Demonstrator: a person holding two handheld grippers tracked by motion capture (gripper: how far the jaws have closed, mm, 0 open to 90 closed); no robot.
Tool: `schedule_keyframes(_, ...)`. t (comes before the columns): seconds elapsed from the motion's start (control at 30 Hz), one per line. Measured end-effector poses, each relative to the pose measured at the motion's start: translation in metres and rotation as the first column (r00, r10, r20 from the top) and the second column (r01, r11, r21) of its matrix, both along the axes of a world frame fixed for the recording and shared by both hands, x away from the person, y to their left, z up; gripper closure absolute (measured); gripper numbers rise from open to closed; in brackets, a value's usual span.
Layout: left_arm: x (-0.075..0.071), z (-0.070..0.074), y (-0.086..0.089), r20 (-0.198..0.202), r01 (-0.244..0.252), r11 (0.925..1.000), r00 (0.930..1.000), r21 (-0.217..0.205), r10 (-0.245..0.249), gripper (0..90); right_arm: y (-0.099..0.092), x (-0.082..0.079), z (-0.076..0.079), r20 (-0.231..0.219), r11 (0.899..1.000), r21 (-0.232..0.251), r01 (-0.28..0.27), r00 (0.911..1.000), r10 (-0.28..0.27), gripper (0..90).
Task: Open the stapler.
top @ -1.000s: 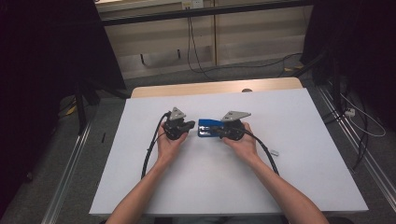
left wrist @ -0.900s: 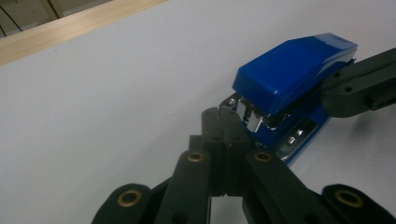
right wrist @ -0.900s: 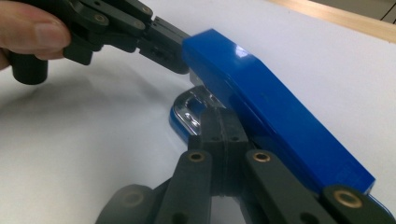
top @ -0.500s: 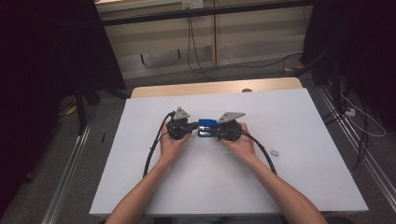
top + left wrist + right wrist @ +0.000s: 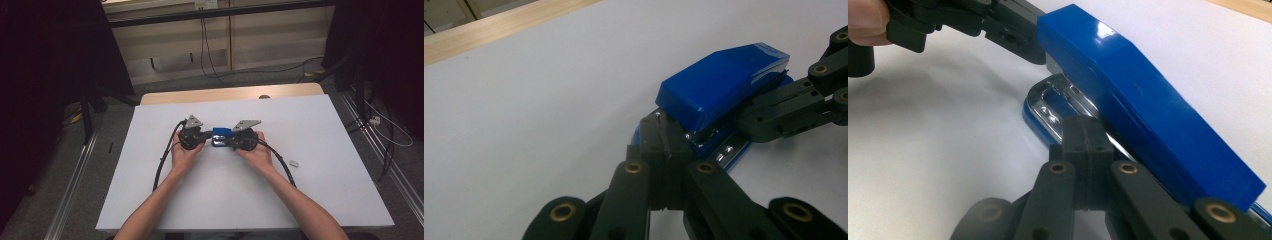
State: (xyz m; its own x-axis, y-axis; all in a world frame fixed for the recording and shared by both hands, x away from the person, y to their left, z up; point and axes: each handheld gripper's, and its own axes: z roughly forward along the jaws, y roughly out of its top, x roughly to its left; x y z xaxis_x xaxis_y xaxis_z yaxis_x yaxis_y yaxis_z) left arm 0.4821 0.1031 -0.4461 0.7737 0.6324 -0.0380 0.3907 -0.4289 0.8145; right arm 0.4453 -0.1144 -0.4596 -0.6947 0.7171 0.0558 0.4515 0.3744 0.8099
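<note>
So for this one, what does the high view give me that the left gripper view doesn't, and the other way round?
High view alone: both of the person's forearms, the left hand and right hand, the trailing cables, the whole white table, a small light object lying to the right of the hands, and the floor beyond. Left gripper view alone: close detail of the stapler's metal parts under its blue top, with the left gripper closed at one end. Both share the blue stapler, both grippers meeting at it, and the table's wooden far edge.
</note>
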Motion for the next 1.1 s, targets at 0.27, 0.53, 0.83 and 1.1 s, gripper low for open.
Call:
schedule_keyframes(0.27,-0.0018,0.0048,0.0006,0.0,0.009,0.9996,1.0,-0.025,-0.009,90.0,0.0002,0.0,-0.0001,0.004,1.0,-0.004,0.013,0.9999,-0.013,90.0)
schedule_keyframes(0.53,-0.0009,0.0019,0.0009,-0.012,0.002,0.9996,0.9999,-0.029,-0.003,90.0,0.0,0.0001,0.0,0.003,1.0,-0.005,0.019,0.9998,-0.019,90.0)
schedule_keyframes(0.83,-0.0018,0.0079,0.0005,-0.002,-0.001,0.9979,1.0,-0.065,0.001,90.0,-0.0001,0.0003,0.0001,0.003,1.0,-0.004,0.019,0.9998,-0.019,90.0)
schedule_keyframes(1.1,-0.0015,0.009,-0.0003,0.01,-0.005,0.997,0.9999,-0.077,0.006,90.0,0.0004,0.0005,0.0005,0.009,1.0,-0.015,0.012,0.9999,-0.012,90.0)
